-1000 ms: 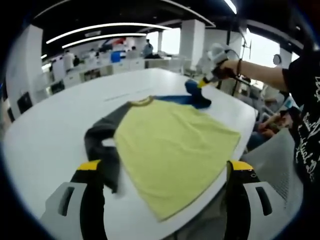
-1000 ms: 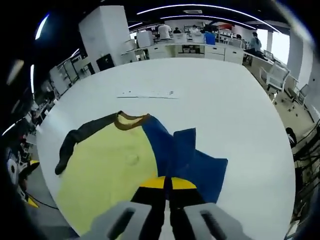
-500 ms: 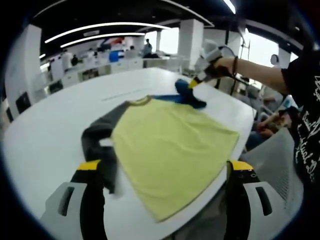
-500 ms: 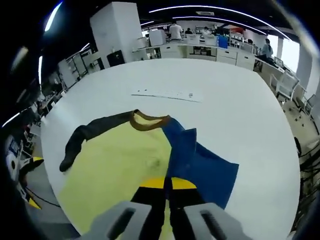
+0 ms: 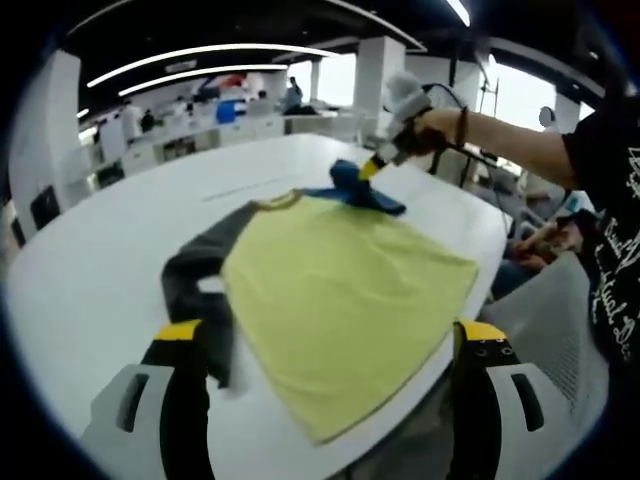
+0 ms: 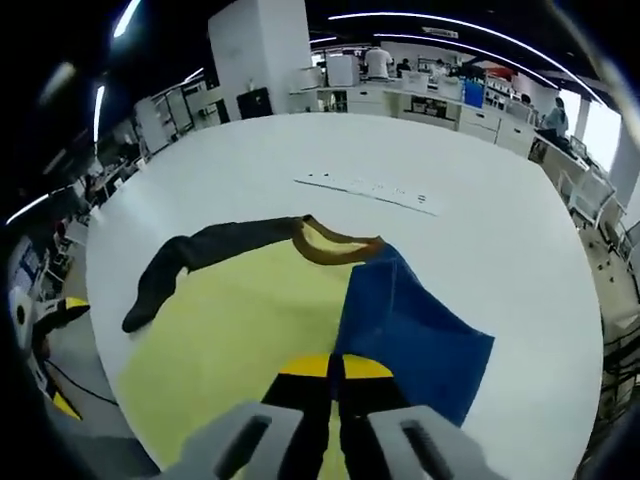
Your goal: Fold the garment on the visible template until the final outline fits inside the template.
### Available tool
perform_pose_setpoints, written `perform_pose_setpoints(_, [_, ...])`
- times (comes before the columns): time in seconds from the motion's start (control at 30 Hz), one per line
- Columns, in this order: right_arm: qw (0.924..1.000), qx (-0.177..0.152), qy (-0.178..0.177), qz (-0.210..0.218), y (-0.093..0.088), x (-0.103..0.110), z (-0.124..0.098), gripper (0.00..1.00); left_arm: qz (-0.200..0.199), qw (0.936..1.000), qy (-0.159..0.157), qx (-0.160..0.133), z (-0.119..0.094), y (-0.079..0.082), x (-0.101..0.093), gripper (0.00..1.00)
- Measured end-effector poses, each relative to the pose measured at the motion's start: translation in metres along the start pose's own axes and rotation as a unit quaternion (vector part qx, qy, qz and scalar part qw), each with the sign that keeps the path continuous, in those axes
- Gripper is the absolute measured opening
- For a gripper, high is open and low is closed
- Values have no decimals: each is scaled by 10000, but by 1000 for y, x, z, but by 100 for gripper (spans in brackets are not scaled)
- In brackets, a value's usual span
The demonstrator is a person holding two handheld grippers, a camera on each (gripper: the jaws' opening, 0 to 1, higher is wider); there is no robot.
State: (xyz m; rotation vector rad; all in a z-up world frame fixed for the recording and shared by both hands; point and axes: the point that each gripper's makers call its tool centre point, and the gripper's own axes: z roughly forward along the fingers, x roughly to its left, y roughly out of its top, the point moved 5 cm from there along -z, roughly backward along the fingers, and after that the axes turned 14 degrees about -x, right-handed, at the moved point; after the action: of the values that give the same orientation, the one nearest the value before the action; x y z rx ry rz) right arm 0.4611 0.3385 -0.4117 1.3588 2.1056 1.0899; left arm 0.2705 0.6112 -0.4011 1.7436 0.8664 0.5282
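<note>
- While the left gripper hangs over the near table edge with its jaws spread wide and nothing between them, the shirt lies flat on the white table.
- Its yellow body spreads toward the table's near edge, which the hem just about reaches.
- One dark grey sleeve stretches out to the left, its cuff near the left jaw.
- The right gripper, held in a hand, has its jaws pressed together on the blue sleeve, which is lifted off the table at the far side of the shirt.
- Seen from the right gripper view, the blue sleeve fans out from the closed jaws beside the yellow body.
- The brown collar sits between the two sleeves.
- A thin strip of markings lies on the table beyond the collar, apart from it.
</note>
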Motion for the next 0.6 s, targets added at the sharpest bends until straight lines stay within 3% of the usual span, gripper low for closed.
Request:
perform_pose_setpoints(0.13, [9995,48,-5,-297,2,11,7,0,-11,10000,10,5,4,0,1,99])
perform_pose_setpoints(0.6, [9986,-213,385,-304,17,51,23,0,-84,10000,30,37,6,-2,1,99])
